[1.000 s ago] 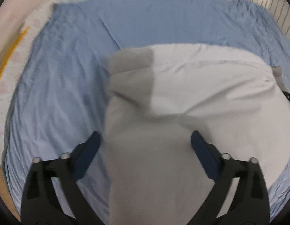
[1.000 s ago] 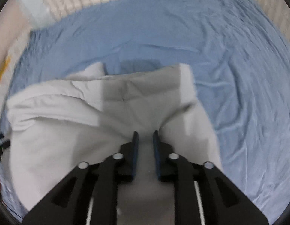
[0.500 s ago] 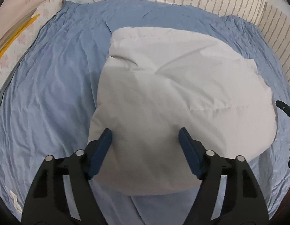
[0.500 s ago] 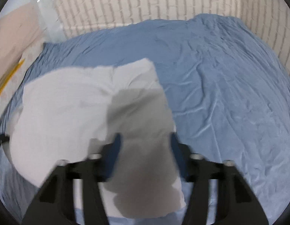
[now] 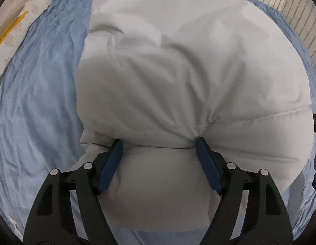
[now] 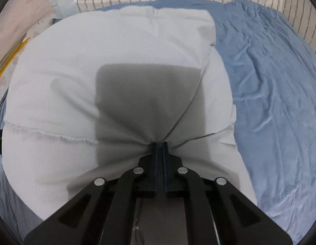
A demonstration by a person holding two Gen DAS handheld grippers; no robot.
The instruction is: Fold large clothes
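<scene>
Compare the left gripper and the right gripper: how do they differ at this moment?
The left gripper is open, its blue fingers spread wide on either side of a padded bulge of the white garment; the right gripper is shut, pinching that garment so creases radiate from its tips. Both are black with blue pads, above the blue sheet.

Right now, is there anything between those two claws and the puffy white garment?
Nothing visible. The right claw is already shut on a pinch of the white padded garment. The left claw is open, pads pressed against its bulging fold, atop the blue sheet.
</scene>
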